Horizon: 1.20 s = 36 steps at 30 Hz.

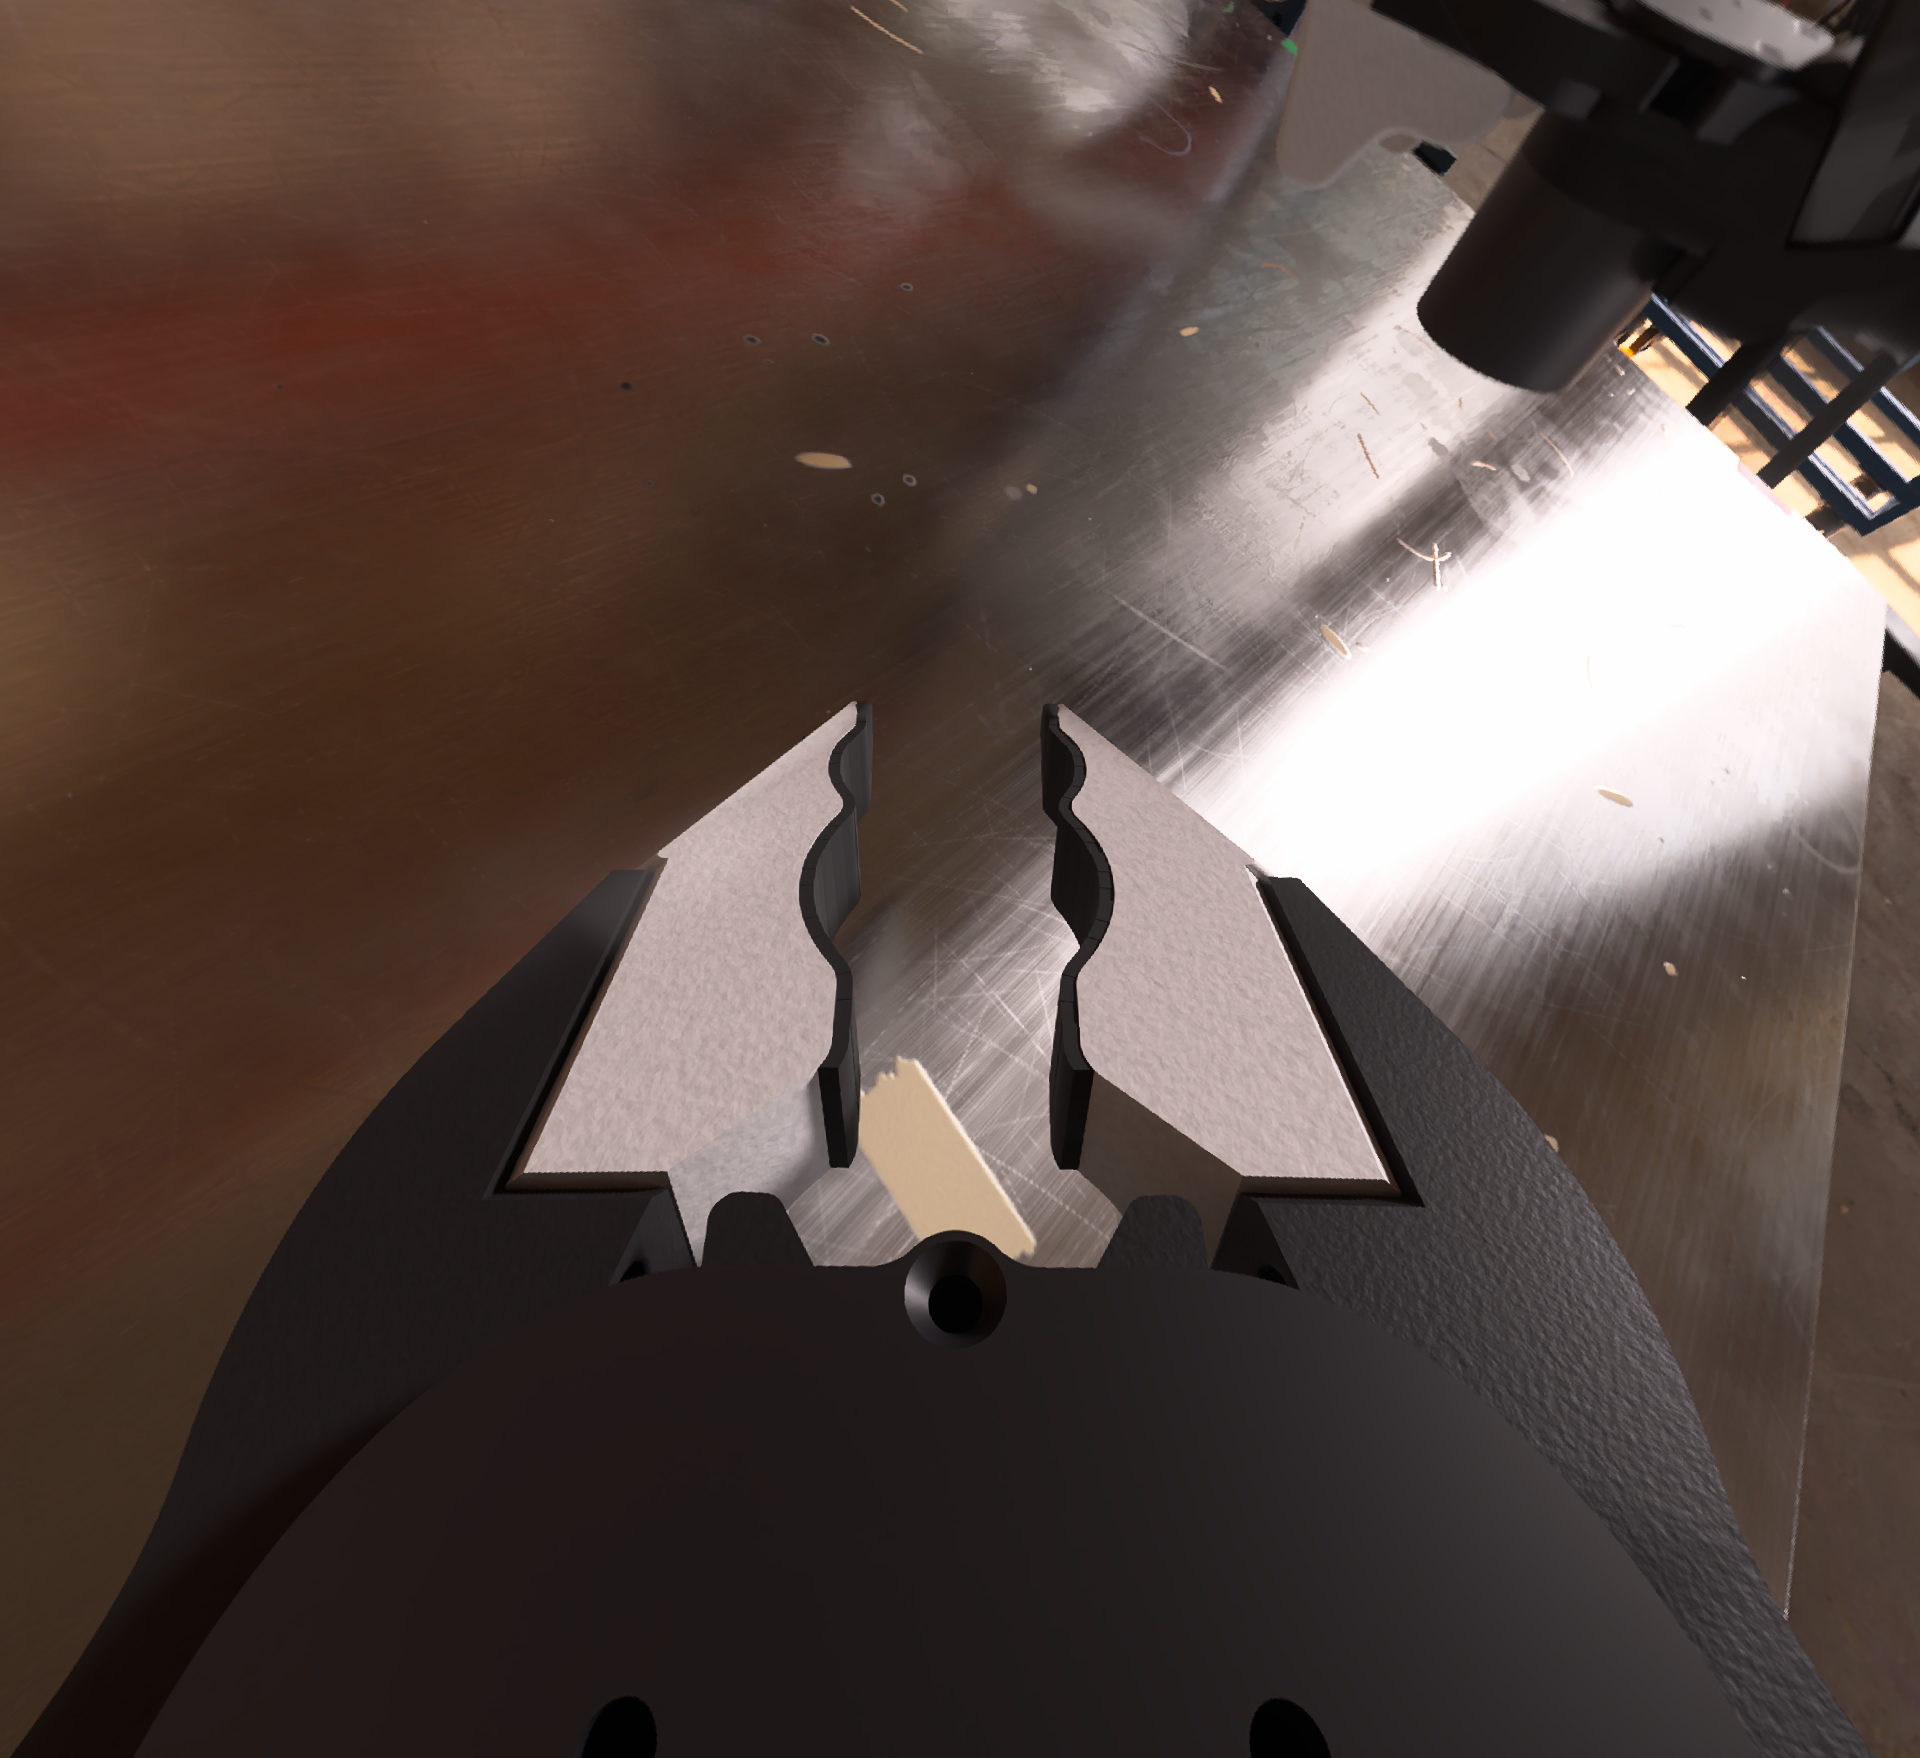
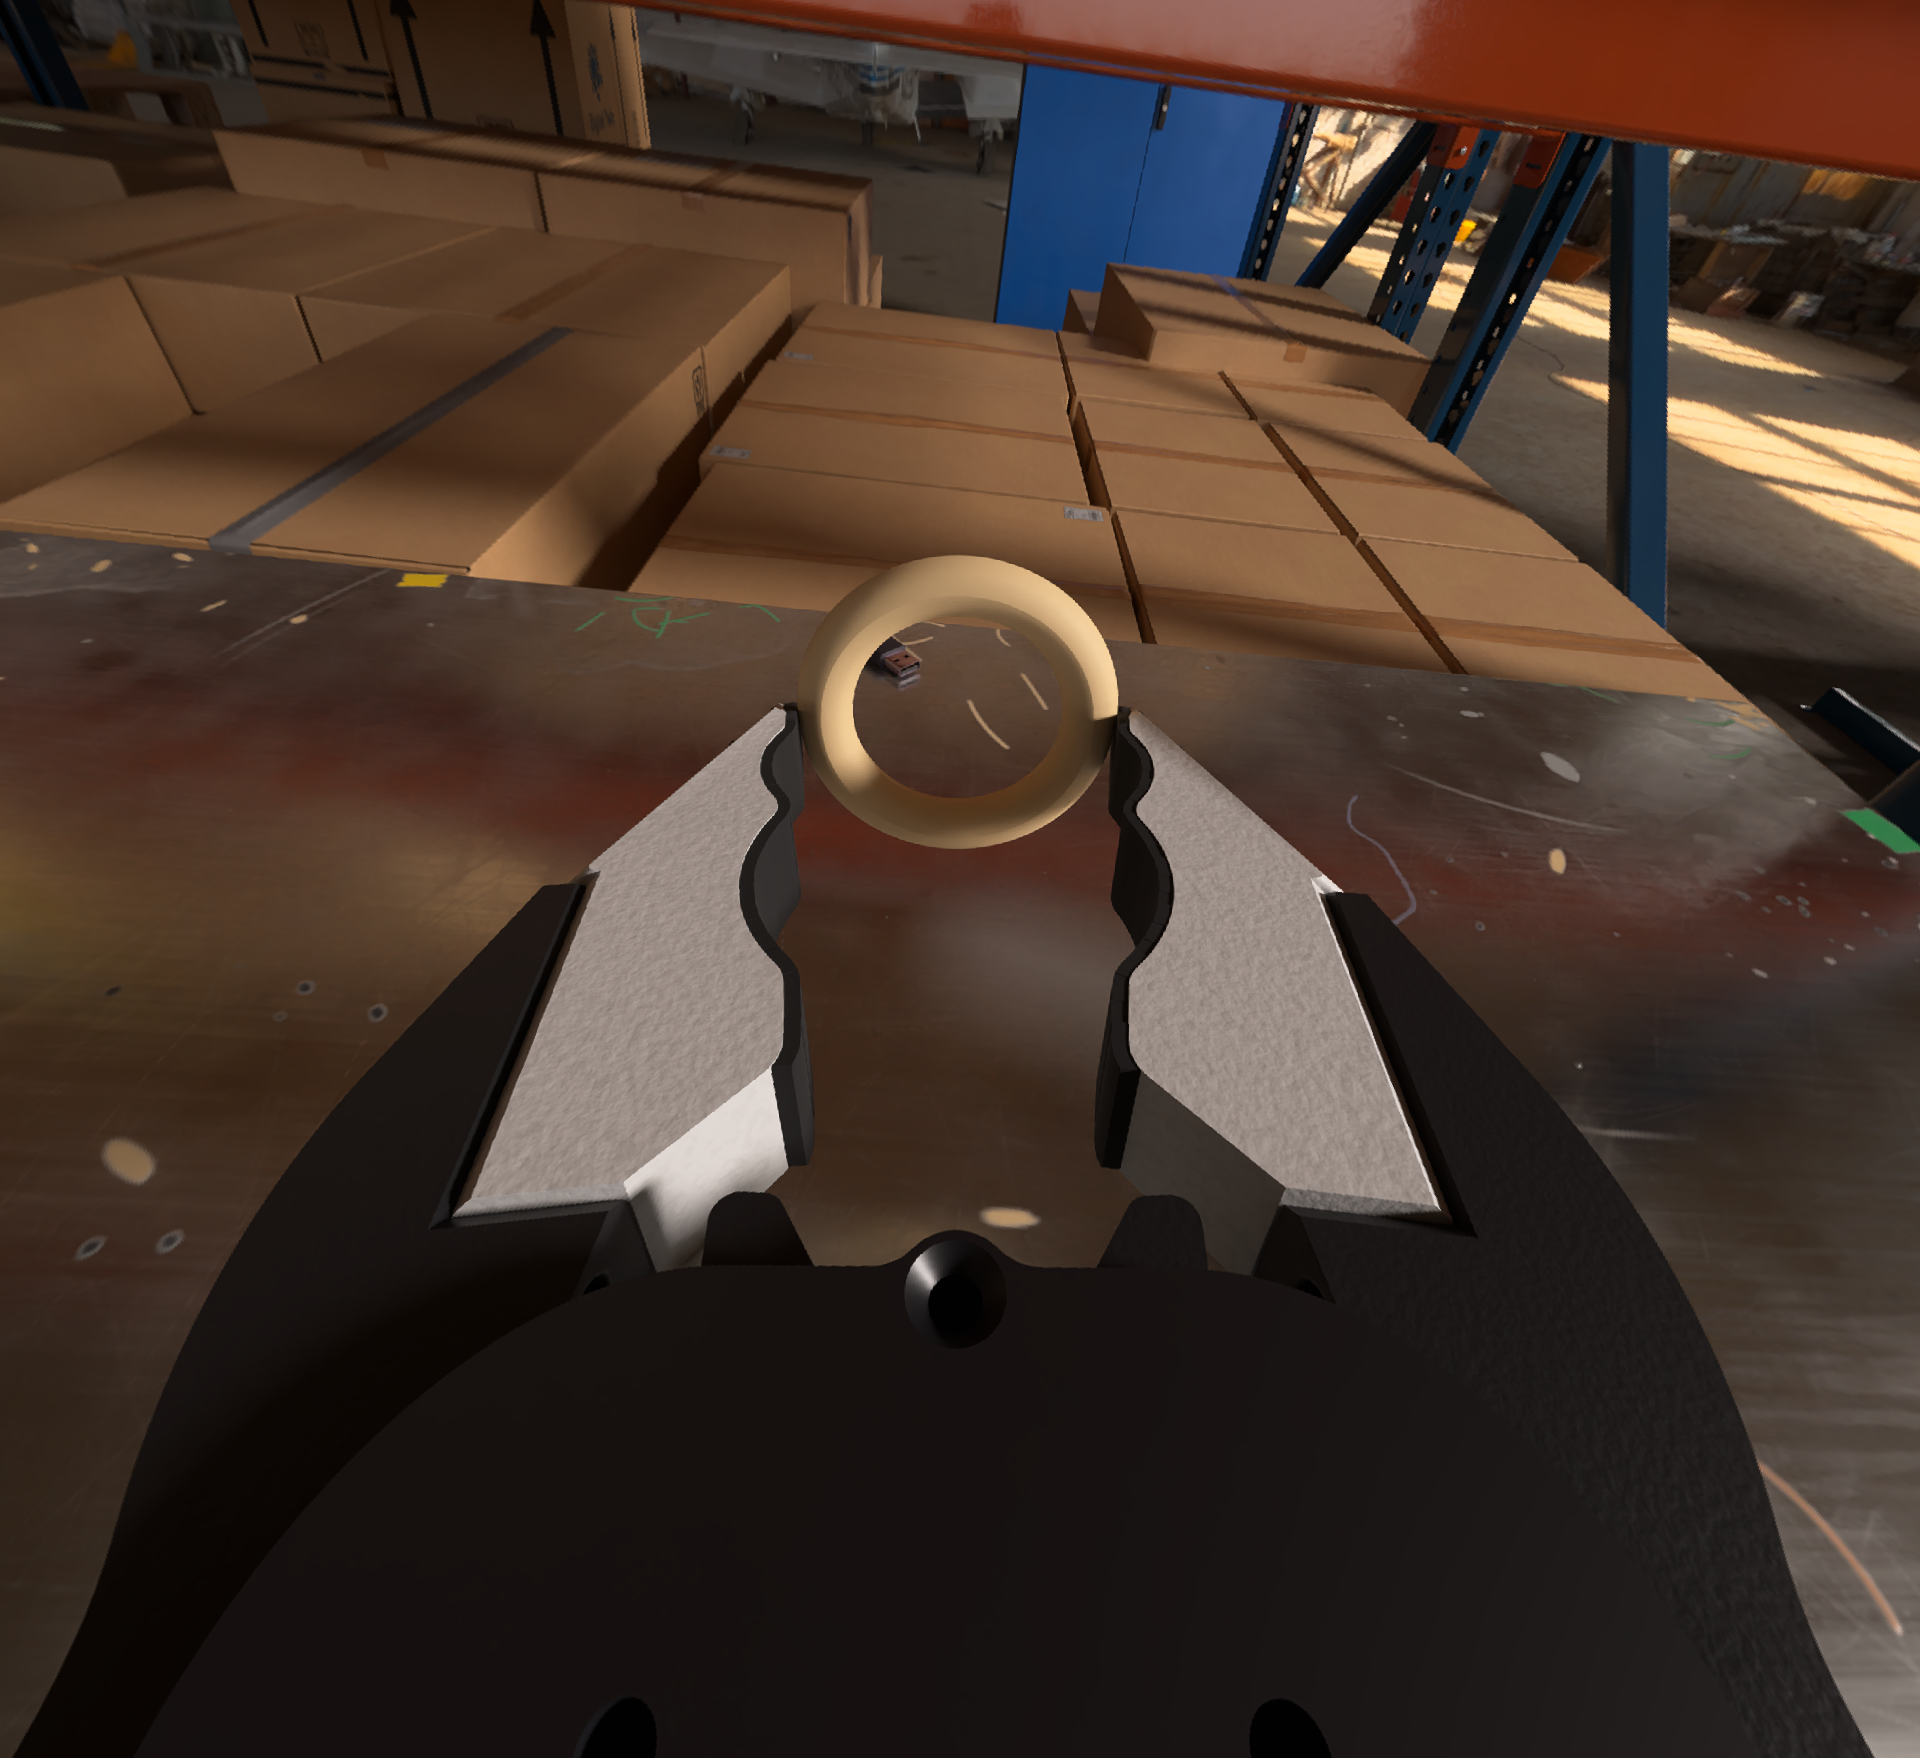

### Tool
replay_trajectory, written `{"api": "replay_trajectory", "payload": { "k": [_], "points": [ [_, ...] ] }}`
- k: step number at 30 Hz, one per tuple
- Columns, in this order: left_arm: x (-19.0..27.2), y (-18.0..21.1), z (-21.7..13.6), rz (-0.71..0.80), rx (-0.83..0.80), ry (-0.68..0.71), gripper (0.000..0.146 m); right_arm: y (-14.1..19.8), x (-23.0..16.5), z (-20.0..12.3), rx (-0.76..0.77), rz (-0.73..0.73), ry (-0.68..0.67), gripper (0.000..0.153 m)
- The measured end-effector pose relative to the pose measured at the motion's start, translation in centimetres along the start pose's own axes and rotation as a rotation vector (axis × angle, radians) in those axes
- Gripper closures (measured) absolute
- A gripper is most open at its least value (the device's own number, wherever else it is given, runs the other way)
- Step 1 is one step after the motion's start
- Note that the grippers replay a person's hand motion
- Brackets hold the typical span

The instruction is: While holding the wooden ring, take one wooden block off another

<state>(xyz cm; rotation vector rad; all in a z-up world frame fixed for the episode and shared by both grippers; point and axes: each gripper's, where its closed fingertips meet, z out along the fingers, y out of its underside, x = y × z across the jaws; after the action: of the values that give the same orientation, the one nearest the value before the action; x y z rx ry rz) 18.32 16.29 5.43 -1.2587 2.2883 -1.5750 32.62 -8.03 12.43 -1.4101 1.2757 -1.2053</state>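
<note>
Ring grip confirmed: the wooden ring is pinched at its outer rim, at three and nine o'clock, by the tips of the right gripper, above the scratched metal table. It is judged light, rigid and smooth, so slipping is possible. The left gripper is spread with nothing held; a pale wooden block is glimpsed low between its fingers, at six o'clock. Green scribbles on the table cannot be read.

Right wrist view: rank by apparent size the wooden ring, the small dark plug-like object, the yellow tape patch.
1. wooden ring, close to the camera, so it looks bigger
2. small dark plug-like object and yellow tape patch: look alike, both far off, unranked
</note>
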Motion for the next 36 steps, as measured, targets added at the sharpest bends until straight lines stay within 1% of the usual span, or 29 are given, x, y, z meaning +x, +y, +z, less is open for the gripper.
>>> {"api": "replay_trajectory", "payload": {
  "k": [9,14,21,23,25,26,28,30,32,34,36],
  "points": [
    [-0.8,-0.4,-0.3,-0.033,0.013,-0.008,0.114,0.9,-1.3,-2.5,0.022,-0.022,0.042,0.093],
    [-1.4,-0.6,-0.6,-0.025,0.024,-0.035,0.114,1.2,-1.1,-2.8,0.016,-0.008,0.025,0.093],
    [-2.1,-1.4,-1.2,-0.049,0.046,-0.033,0.113,1.2,-1.1,-2.9,0.016,-0.018,0.016,0.093],
    [-2.5,-2.5,-1.8,-0.043,0.069,-0.029,0.113,1.2,-1.1,-2.9,0.015,-0.021,0.017,0.093],
    [-3.2,-4.5,-2.9,-0.025,0.104,-0.021,0.112,1.2,-1.1,-2.9,0.012,-0.019,0.015,0.093],
    [-4.0,-5.9,-3.7,-0.014,0.126,-0.035,0.112,1.2,-1.1,-2.9,0.011,-0.017,0.014,0.093],
    [-6.5,-8.8,-5.4,0.007,0.148,-0.112,0.112,1.2,-1.1,-2.9,0.010,-0.018,0.013,0.093],
    [-10.0,-11.0,-6.6,0.008,0.057,-0.229,0.109,1.2,-1.1,-2.9,0.010,-0.016,0.012,0.093],
    [-13.6,-12.7,-7.0,-0.042,-0.066,-0.318,0.095,1.2,-1.1,-2.9,0.010,-0.019,0.012,0.093],
    [-16.7,-13.7,-6.3,-0.122,-0.165,-0.367,0.092,1.2,-1.1,-2.9,0.009,-0.022,0.012,0.093],
    [-19.2,-13.8,-4.9,-0.187,-0.293,-0.406,0.092,1.2,-1.1,-2.9,0.008,-0.025,0.011,0.093]
  ]
}}
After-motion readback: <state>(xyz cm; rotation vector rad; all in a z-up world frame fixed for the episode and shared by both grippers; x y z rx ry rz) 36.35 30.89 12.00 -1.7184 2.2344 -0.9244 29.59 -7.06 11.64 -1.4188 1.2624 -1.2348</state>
